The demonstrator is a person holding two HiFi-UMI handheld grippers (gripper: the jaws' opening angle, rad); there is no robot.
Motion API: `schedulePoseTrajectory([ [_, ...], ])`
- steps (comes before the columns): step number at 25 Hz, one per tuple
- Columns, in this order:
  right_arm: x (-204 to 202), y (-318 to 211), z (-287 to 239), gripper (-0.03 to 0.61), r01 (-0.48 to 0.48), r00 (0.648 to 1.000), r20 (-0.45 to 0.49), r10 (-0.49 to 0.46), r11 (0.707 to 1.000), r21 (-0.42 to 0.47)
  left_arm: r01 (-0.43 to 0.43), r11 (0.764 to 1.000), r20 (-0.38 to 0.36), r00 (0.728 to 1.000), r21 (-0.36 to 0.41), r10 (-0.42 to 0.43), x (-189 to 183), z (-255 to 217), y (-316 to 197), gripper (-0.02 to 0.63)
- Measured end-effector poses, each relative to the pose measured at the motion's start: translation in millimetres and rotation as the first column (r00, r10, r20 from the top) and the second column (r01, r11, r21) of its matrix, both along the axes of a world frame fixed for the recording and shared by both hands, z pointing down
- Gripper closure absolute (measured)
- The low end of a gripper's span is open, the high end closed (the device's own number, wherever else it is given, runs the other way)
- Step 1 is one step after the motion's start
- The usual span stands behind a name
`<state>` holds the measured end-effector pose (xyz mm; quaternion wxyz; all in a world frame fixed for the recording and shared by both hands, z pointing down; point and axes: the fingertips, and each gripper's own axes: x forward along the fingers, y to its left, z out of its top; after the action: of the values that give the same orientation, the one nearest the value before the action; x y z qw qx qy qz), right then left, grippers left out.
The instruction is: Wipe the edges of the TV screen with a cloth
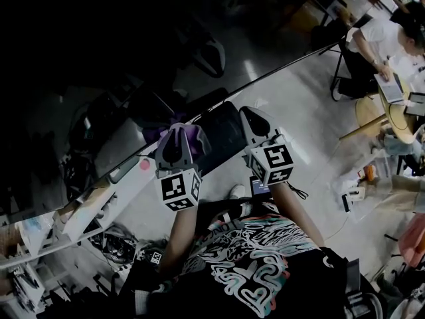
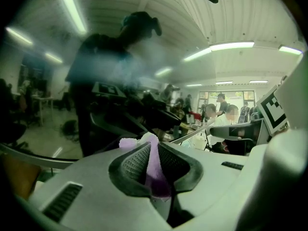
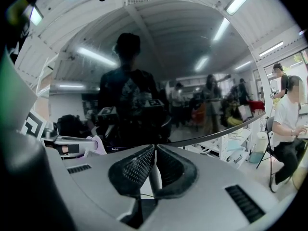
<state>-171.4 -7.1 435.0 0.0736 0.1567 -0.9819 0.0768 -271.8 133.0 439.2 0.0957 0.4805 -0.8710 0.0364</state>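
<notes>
The dark TV screen [image 1: 99,58] fills the upper left of the head view, and its lower edge [image 1: 265,75] runs diagonally up to the right. My left gripper [image 1: 178,130] is shut on a purple cloth [image 1: 192,137] right at that edge. In the left gripper view the cloth [image 2: 153,165] sticks up between the jaws against the glass [image 2: 110,71]. My right gripper [image 1: 250,115] is shut with nothing in it, its tips at the same edge, to the right of the left one. The right gripper view shows its shut jaws [image 3: 154,148] before the reflecting screen [image 3: 134,81] and the cloth [image 3: 97,145] at left.
White shelves [image 1: 80,211] with clutter and cables stand under the TV at the lower left. Seated people [image 1: 382,42] are at a round wooden table [image 1: 392,115] at the upper right. Loose items [image 1: 352,191] lie on the floor at right.
</notes>
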Motion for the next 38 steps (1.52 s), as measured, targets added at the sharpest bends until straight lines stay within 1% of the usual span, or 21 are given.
schedulePoseTrajectory([
  [6, 4.0, -7.1, -6.7, 0.543, -0.003, 1.000, 0.013, 0.003, 1.000, -0.014, -0.006, 1.000, -0.013, 1.000, 0.009, 0.007, 6.6, -1.4, -19.8, 0.560],
  [9, 7.0, -9.9, -7.3, 0.543, -0.008, 1.000, 0.016, 0.009, 1.000, -0.006, -0.008, 1.000, -0.020, 1.000, 0.004, 0.008, 10.1, -1.4, -24.9, 0.560],
  [20, 24.1, -24.0, -7.3, 0.543, -0.046, 0.999, 0.016, 0.046, 0.999, -0.003, -0.048, 0.999, -0.019, 0.999, 0.000, 0.048, 22.3, -3.2, -52.5, 0.560],
  [23, 29.8, -28.8, -6.7, 0.543, -0.064, 0.998, 0.013, 0.064, 0.998, -0.002, -0.056, 0.998, -0.021, 0.998, 0.007, 0.056, 25.0, -3.0, -58.8, 0.560],
  [29, 37.6, -32.2, -7.0, 0.543, -0.082, 0.997, 0.012, 0.082, 0.997, -0.001, -0.034, 0.999, -0.032, 0.999, 0.040, 0.035, 28.7, -4.2, -63.9, 0.560],
  [31, 38.5, -32.8, -6.7, 0.543, -0.086, 0.996, 0.013, 0.086, 0.996, -0.001, -0.026, 0.998, -0.064, 0.998, 0.062, 0.030, 28.8, -3.6, -65.6, 0.560],
  [34, 38.4, -33.1, -7.2, 0.543, -0.090, 0.996, 0.015, 0.090, 0.996, -0.004, -0.008, 0.994, -0.146, 0.989, 0.112, 0.025, 28.2, -2.2, -69.3, 0.560],
  [36, 38.9, -32.9, -8.3, 0.543, -0.090, 0.996, 0.015, 0.090, 0.996, -0.011, 0.004, 0.989, -0.207, 0.978, 0.146, 0.027, 29.2, -1.9, -72.3, 0.560],
  [38, 39.6, -32.6, -8.7, 0.543, -0.092, 0.996, 0.016, 0.092, 0.996, -0.017, 0.018, 0.983, -0.280, 0.959, 0.181, 0.034, 30.4, -2.2, -74.7, 0.560],
])
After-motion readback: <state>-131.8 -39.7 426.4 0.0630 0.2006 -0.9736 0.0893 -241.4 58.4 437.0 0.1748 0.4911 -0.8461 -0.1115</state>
